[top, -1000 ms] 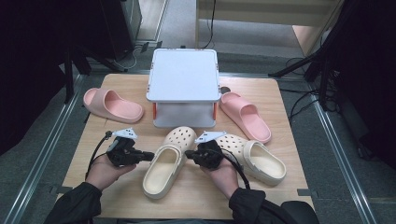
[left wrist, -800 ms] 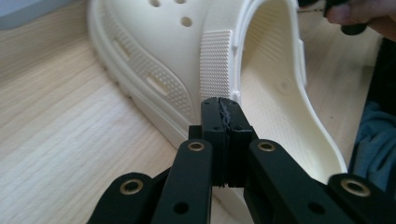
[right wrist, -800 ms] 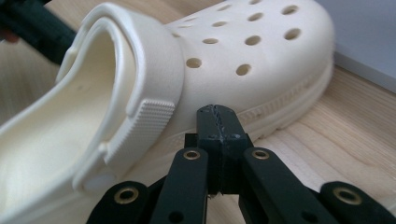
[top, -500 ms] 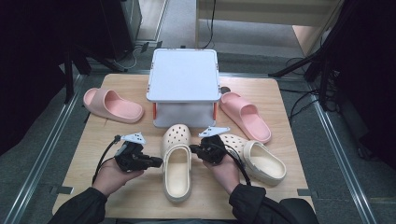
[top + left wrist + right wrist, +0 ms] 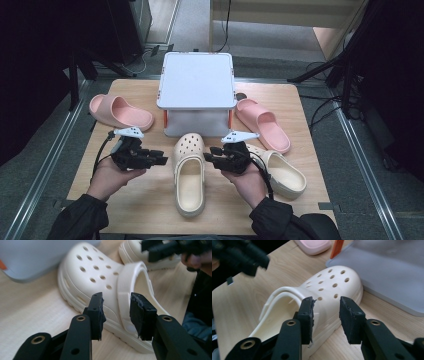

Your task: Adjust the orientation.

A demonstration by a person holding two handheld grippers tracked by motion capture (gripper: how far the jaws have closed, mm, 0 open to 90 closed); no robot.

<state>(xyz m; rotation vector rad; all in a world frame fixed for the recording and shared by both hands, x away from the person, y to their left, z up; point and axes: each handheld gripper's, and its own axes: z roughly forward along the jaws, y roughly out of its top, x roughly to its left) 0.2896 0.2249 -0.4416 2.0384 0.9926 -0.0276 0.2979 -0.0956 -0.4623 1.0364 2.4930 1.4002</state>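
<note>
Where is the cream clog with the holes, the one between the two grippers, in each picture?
High view: the cream clog lies centre, toe toward the white box.
Left gripper view: it spans the middle, beyond the black jaws, toe at upper left.
Right gripper view: it lies across the centre, toe at right.
Shared landmark: the white box beside its toe.

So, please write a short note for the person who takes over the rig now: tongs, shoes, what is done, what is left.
Left tongs: open, jaws have just been opening, nothing between them, just left of the middle clog.
Right tongs: open, jaws also just opened, empty, just right of that clog.
Middle clog lies flat, toe toward the white box. Second clog lies at its right, at an angle. Pink slides: one left of the box, one right.
Done: middle clog released.
Left, probably: straighten the second clog beside it; pink slides not paired.
</note>
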